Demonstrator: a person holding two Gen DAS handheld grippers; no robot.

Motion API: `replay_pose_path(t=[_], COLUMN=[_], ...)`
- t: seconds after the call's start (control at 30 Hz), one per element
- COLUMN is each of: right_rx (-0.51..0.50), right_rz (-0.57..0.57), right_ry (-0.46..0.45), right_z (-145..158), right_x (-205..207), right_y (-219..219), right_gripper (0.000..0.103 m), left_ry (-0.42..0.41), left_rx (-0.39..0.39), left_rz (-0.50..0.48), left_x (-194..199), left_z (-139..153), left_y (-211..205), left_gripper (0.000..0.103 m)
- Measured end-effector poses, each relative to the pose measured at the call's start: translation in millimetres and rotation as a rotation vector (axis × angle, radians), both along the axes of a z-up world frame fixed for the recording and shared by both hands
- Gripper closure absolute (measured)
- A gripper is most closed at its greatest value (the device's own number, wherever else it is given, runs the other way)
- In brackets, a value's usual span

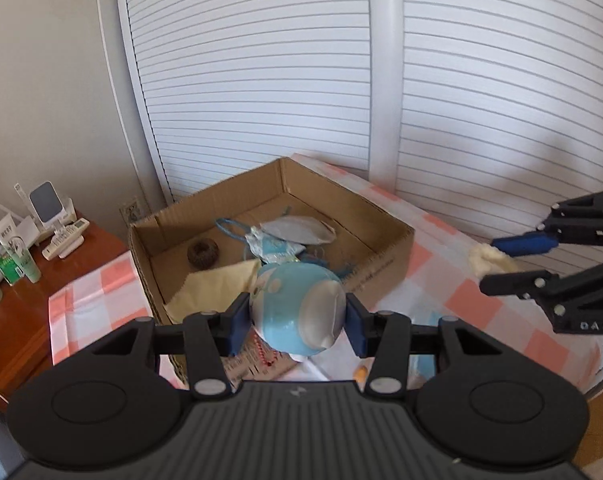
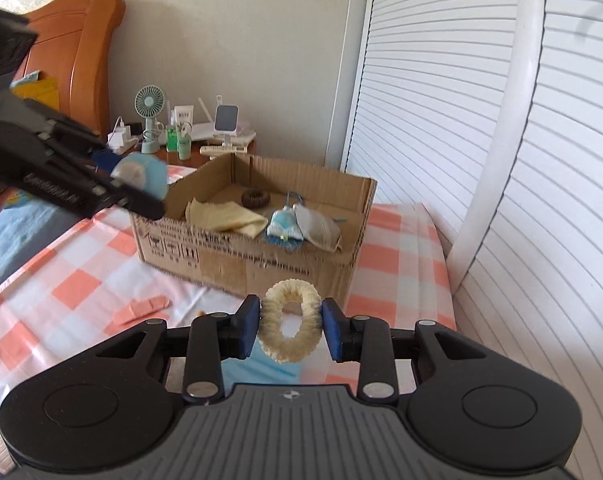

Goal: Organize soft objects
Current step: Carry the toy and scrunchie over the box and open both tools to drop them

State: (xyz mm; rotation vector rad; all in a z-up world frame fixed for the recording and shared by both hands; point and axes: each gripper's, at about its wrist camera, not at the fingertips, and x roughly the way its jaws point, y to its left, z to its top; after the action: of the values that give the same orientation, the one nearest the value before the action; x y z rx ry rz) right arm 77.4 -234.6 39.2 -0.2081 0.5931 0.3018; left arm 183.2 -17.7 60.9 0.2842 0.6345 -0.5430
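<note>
the left gripper (image 1: 297,320) pinches a blue ball (image 1: 299,312) in the air, just near of the box (image 1: 385,256). the right gripper (image 2: 290,326) squeezes a fluffy cream ring (image 2: 291,320) above the checked cloth (image 2: 61,280). a yellow cloth (image 2: 221,214) lies in the box.

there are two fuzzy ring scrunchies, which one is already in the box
The dark brown scrunchie, lying on the floor of the cardboard box. The cream scrunchie is outside it, pinched between the right gripper fingers.
</note>
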Motion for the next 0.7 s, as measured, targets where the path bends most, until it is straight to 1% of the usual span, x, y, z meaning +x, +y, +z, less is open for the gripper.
replay_pose_path(t=[0.07, 0.17, 0.2, 0.23, 0.3, 0.33, 0.43, 0.5, 0.7], right_rx=[0.006, 0.010, 0.011, 0.012, 0.016, 0.018, 0.025, 0.026, 0.041], right_rz=[0.003, 0.005, 0.004, 0.007, 0.009, 0.011, 0.014, 0.018, 0.019], right_ry=[-0.009, -0.020, -0.022, -0.023, -0.026, -0.026, -0.024, -0.020, -0.007], right_z=[3, 6, 8, 9, 9, 9, 9, 9, 7], right_x=[7, 15, 17, 20, 24, 26, 33, 38, 55], right_y=[1, 3, 4, 4, 5, 6, 8, 8, 10], right_gripper=[0.065, 0.065, 0.065, 0.065, 0.065, 0.065, 0.065, 0.065, 0.064], left_ry=[-0.008, -0.002, -0.008, -0.015, -0.040, -0.055, -0.033, -0.021, -0.016], left_rx=[0.003, 0.006, 0.003, -0.005, -0.023, -0.035, -0.054, -0.057, -0.007], left_rz=[0.024, 0.051, 0.058, 0.060, 0.091, 0.110, 0.154, 0.179, 0.277], left_x=[21, 47, 52, 56, 56, 53, 44, 30, -22], left_z=[4, 1, -2, -6, -12, -15, -21, -23, -34], left_y=[-3, -6, -7, -6, -2, 1, 13, 21, 33], left_gripper=[0.055, 0.055, 0.049, 0.026, 0.003, 0.003, 0.003, 0.003, 0.001])
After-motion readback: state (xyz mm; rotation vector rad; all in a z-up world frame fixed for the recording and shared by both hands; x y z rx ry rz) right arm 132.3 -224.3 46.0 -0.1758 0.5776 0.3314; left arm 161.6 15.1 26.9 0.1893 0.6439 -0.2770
